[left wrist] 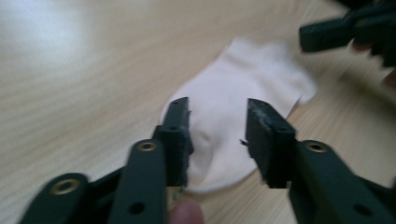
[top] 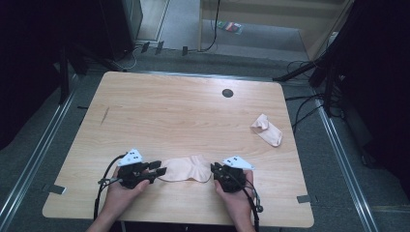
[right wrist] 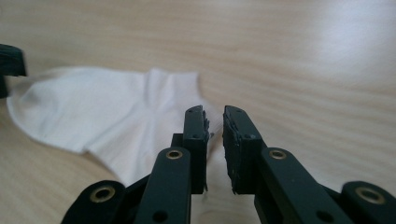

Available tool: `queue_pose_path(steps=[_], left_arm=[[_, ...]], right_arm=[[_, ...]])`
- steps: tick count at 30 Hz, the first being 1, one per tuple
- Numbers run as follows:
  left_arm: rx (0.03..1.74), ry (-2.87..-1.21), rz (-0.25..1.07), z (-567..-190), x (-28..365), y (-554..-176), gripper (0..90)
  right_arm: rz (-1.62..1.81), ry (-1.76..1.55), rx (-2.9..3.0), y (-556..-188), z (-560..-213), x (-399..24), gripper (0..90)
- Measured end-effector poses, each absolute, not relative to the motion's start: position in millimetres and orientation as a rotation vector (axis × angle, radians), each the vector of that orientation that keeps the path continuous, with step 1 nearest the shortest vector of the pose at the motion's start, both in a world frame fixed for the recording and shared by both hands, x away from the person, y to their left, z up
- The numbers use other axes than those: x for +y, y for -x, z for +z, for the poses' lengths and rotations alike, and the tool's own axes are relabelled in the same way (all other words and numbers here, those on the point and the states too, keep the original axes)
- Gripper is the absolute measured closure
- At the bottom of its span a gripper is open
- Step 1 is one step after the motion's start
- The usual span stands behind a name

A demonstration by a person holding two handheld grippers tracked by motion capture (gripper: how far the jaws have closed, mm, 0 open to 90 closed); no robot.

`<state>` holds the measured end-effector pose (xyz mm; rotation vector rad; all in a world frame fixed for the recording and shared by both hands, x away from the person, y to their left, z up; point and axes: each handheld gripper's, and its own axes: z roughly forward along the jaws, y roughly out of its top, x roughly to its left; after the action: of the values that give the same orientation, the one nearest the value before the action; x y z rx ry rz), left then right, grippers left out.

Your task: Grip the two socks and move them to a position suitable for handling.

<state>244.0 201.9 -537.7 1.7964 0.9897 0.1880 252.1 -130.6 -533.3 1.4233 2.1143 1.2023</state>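
left gripper (top: 155, 168) at toe end of flat sock (top: 183, 170) near front edge of desk (top: 159, 111); jaws wide apart, holding nothing. right gripper (top: 215, 170) at cuff end; jaws narrowly parted, grip on fabric unclear. probably early: no fold or lift made. second sock (top: 267, 129) crumpled well apart, far right. nothing obstructing.

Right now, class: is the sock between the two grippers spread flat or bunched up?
Spread flat. The sock lies stretched out on the table between the left gripper and right gripper, unlike the crumpled sock farther right.
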Motion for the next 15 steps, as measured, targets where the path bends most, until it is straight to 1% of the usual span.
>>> queue_pose_path(steps=[2, 3, 4, 5, 6, 7, 8, 9, 10, 11, 12, 15], left_arm=[[0.988, -1.761, 0.253, -534.2, 209.9, -243.9, 47.5], [0.988, -1.761, 0.253, -534.2, 209.9, -243.9, 43.2], [1.012, -1.718, 0.318, -532.6, 219.5, -245.0, 38.6], [1.012, -1.718, 0.318, -532.6, 219.5, -245.0, 35.4], [1.052, -1.675, 0.359, -533.0, 231.4, -248.6, 35.5], [1.052, -1.675, 0.359, -533.0, 231.4, -248.6, 37.1], [1.102, -1.652, 0.407, -534.4, 244.9, -253.1, 36.7], [1.102, -1.652, 0.407, -534.4, 244.9, -253.1, 36.2], [1.122, -1.638, 0.422, -534.9, 251.6, -254.8, 34.6], [1.142, -1.63, 0.438, -535.5, 258.0, -256.4, 34.6], [1.175, -1.606, 0.47, -537.0, 269.6, -258.9, 32.8], [1.208, -1.568, 0.507, -540.3, 283.6, -260.5, 31.3]], right_arm=[[1.208, -1.444, 2.071, -257.5, -528.0, -140.3, 76.0], [1.208, -1.444, 2.071, -257.5, -528.0, -140.3, 76.0], [1.221, -1.477, 2.011, -266.1, -520.9, -153.9, 71.4], [1.221, -1.477, 2.011, -266.1, -520.9, -153.9, 71.4], [1.219, -1.495, 1.958, -273.9, -513.9, -165.6, 67.9], [1.223, -1.521, 1.931, -277.7, -510.5, -171.3, 67.6], [1.238, -1.541, 1.902, -282.0, -507.6, -177.6, 66.5], [1.238, -1.541, 1.902, -282.0, -507.6, -177.6, 66.5], [1.239, -1.58, 1.856, -290.6, -502.4, -189.0, 63.4], [1.239, -1.58, 1.856, -290.6, -502.4, -189.0, 63.4], [1.202, -1.595, 1.832, -301.1, -499.7, -199.8, 60.5], [1.133, -1.654, 1.781, -318.8, -497.8, -217.2, 54.9]])
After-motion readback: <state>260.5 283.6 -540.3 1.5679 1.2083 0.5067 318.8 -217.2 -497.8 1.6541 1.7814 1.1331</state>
